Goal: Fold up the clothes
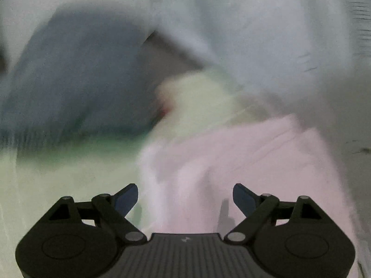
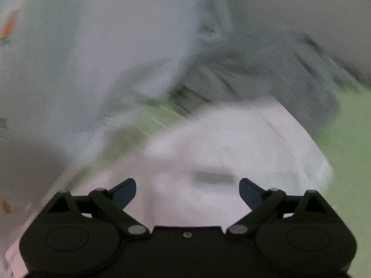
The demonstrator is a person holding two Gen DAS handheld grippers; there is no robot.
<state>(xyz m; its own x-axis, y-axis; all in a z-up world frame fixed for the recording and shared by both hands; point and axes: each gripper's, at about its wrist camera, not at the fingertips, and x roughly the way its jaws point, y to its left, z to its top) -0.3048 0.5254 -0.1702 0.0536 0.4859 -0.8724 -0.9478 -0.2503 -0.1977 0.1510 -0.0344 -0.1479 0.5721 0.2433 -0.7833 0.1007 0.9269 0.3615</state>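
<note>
Showing heavy blur, both views. Left gripper [image 1: 185,199] jaws apart, nothing between; pink garment [image 1: 243,162] lower centre beneath, on green surface [image 1: 58,173]. Right gripper [image 2: 187,193] jaws apart, empty, over same pink garment [image 2: 220,143]. Grey garment [image 2: 266,74] upper right; pale blue garment [image 1: 255,34] upper right.

A pale pink garment [image 1: 243,157] lies in blurred folds on a light green surface [image 1: 58,173]. Beyond it a dark grey-blue garment [image 1: 76,74] lies rumpled, and a pale blue-white one [image 1: 255,34] spreads beside that. Motion blur hides finer detail of all three.
</note>
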